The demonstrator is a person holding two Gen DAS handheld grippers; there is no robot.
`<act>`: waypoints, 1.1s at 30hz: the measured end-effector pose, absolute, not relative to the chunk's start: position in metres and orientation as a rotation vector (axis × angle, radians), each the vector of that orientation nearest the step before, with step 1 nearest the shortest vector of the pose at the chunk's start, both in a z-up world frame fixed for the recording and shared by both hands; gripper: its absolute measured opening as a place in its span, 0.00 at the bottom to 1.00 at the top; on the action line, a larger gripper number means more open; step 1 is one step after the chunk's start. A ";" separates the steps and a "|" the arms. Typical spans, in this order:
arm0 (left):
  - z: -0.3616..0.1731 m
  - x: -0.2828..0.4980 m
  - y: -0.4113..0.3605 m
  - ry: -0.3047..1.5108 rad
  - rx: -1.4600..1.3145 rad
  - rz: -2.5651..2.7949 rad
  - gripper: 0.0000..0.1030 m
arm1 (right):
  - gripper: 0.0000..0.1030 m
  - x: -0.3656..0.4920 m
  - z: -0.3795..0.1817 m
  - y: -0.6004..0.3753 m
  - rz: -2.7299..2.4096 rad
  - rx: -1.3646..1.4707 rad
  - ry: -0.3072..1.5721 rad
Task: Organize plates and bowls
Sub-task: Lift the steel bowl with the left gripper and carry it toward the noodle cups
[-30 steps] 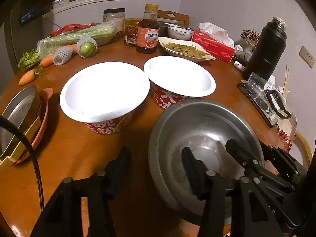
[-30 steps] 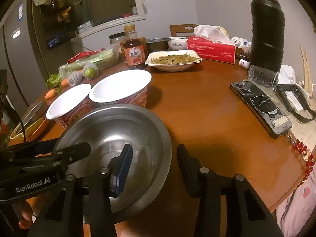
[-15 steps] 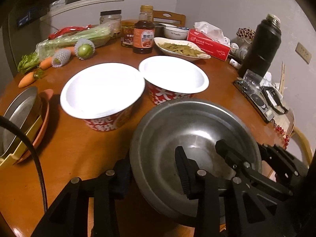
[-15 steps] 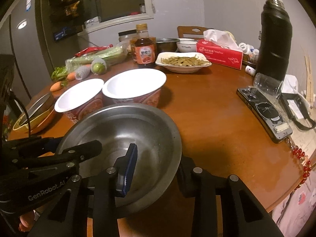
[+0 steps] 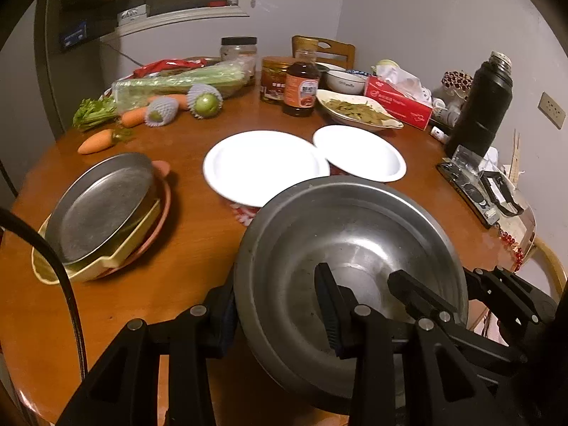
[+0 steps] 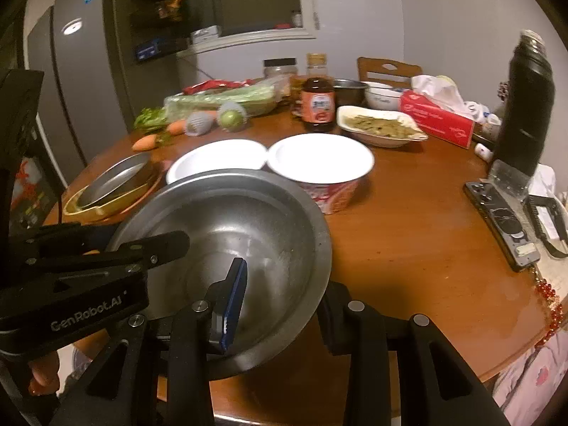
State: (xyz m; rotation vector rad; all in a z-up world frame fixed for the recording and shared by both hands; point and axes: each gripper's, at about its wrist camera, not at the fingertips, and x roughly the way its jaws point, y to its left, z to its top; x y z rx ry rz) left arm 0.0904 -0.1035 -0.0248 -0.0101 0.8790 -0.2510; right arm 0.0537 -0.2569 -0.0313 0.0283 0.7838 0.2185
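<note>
home dining room, round wooden table (image 5: 184,284), fridge (image 6: 81,81), vegetables (image 5: 170,83)

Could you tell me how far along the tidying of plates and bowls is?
Done: a plate stack sits at the table's left. In hand: the steel bowl, its rim clamped by both the left gripper and right gripper. Left: two white bowls side by side, unstacked.

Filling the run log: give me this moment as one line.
phase: carry | left tool: shut on steel bowl rim | right tool: shut on same rim | bowl: lifted off table | plate stack: left
</note>
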 end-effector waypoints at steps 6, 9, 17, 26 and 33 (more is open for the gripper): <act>-0.031 0.086 -0.091 0.897 -0.023 -0.245 0.39 | 0.37 0.050 -0.033 -0.244 0.243 0.010 0.802; -0.034 0.084 -0.088 0.901 -0.020 -0.238 0.39 | 0.37 0.048 -0.034 -0.240 0.251 -0.002 0.808; -0.042 0.084 -0.082 0.913 -0.023 -0.229 0.39 | 0.37 0.049 -0.044 -0.232 0.272 -0.012 0.834; -0.047 0.083 -0.081 0.921 -0.010 -0.229 0.39 | 0.37 0.050 -0.050 -0.233 0.289 -0.002 0.858; -0.044 0.081 -0.079 0.907 -0.001 -0.221 0.39 | 0.37 0.053 -0.053 -0.236 0.296 0.008 0.871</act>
